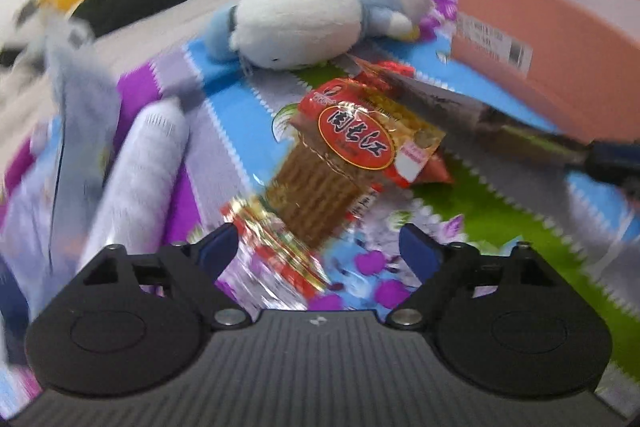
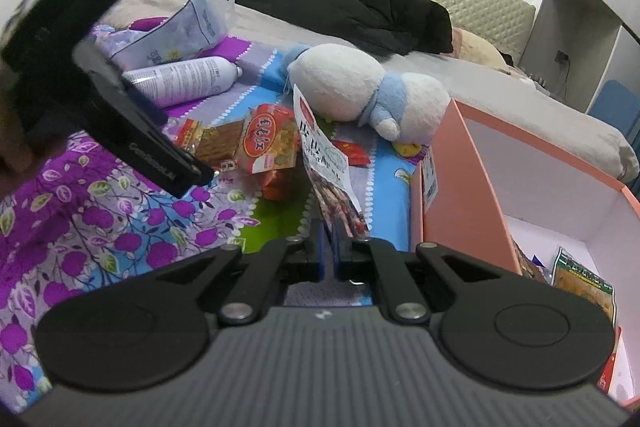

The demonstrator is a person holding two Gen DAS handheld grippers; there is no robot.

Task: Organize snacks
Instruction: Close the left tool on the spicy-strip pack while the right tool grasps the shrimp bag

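Note:
Red snack packets (image 1: 360, 135) lie in a pile on the colourful blanket (image 1: 500, 227), with a clear pack of brown biscuit sticks (image 1: 316, 191) just ahead of my left gripper (image 1: 324, 251), which is open and empty above them. The pile also shows in the right wrist view (image 2: 260, 143). My right gripper (image 2: 328, 247) is shut on a flat white snack packet (image 2: 328, 163), held upright left of the pink box (image 2: 460, 187). That packet appears edge-on in the left wrist view (image 1: 460, 107). Several snacks (image 2: 580, 283) lie inside the box.
A white and blue plush toy (image 2: 360, 87) lies behind the snacks. A white spray bottle (image 2: 184, 79) and a pale bag (image 2: 192, 23) lie at the left. Black clothing (image 2: 360, 7) sits on the bed by the headboard. My left gripper's body (image 2: 100, 75) crosses the right view's left side.

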